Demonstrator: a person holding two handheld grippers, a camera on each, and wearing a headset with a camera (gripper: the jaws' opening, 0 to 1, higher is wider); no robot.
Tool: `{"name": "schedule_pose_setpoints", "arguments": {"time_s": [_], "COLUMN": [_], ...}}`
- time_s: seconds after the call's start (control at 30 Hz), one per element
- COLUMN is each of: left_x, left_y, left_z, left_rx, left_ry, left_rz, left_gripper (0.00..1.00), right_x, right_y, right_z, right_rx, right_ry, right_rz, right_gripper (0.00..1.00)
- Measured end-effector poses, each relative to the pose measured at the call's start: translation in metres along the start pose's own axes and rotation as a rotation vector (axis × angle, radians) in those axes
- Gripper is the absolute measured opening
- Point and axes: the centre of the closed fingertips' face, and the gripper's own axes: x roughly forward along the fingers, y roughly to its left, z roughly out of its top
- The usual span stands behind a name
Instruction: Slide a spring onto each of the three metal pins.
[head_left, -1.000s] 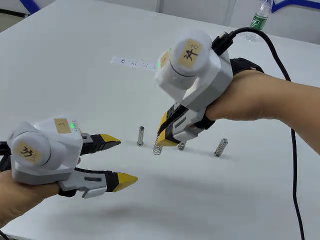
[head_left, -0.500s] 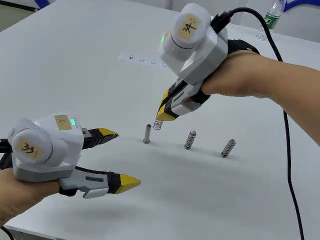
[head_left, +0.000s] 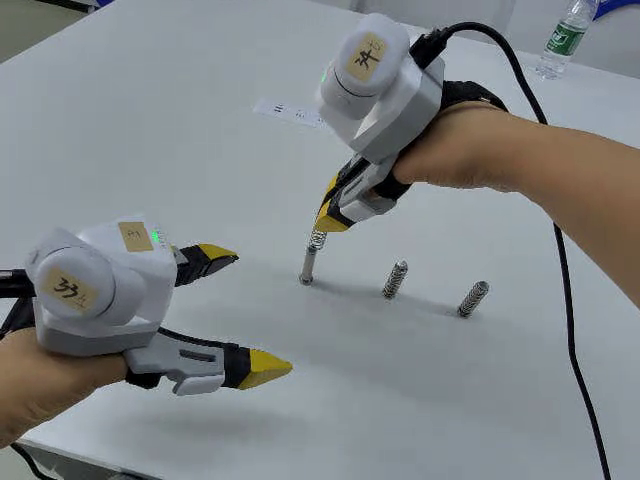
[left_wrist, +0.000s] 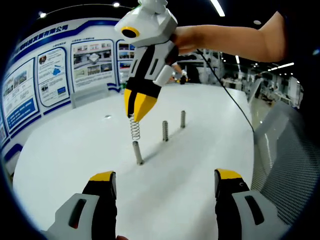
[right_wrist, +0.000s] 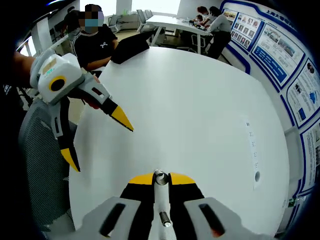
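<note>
My left gripper (head_left: 258, 313) hovers left of the bare pin (head_left: 308, 268) and nearer to me. Its jaws are spread wide with nothing between them, and the hand is level, pointing across the table (head_left: 150, 130). I judge this to be the last of the three fittings. The spring (head_left: 317, 240) hangs directly above the bare pin, its lower end at the pin's top, though I cannot tell whether it has caught. My right gripper (head_left: 326, 222) pinches the spring's upper end, tips aimed steeply down, wrist raised. Next comes a straight descent, then release. Right of the bare pin, the second pin (head_left: 395, 280) and third pin (head_left: 472, 298) already wear springs.
</note>
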Motion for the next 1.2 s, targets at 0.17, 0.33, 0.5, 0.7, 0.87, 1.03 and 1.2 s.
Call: {"name": "schedule_pose_setpoints", "arguments": {"time_s": [0.17,0.33,0.5,0.7,0.87,1.03,1.2], "left_x": [0.001,0.001,0.0,0.0,0.001,0.001,0.0], "left_y": [-0.001,-0.001,0.0,0.0,0.0,0.0,0.001], "left_z": [0.0,0.001,0.0,-0.002,-0.002,-0.003,-0.004], "left_rx": [0.001,0.0,-0.001,-0.002,-0.003,-0.004,-0.007], "left_ry": [0.002,-0.003,-0.004,-0.003,-0.004,-0.003,-0.001], "left_rz": [-0.005,-0.006,-0.007,-0.009,-0.011,-0.012,-0.011], "left_gripper": [0.83,0.83,0.82,0.81,0.8,0.79,0.78], "right_x": [0.003,0.005,0.008,0.01,0.016,0.023,0.033], "right_y": [0.0,0.0,-0.001,0.0,0.001,0.002,0.005], "right_z": [-0.001,-0.001,0.0,-0.002,-0.003,-0.005,-0.01], "right_rx": [0.004,0.005,0.006,0.008,0.004,0.01,0.019], "right_ry": [0.002,0.005,0.011,0.021,0.033,0.046,0.063], "right_rz": [0.004,0.005,0.012,0.017,0.021,0.023,0.032], "right_gripper": [0.11,0.11,0.11,0.11,0.11,0.11,0.11]}}
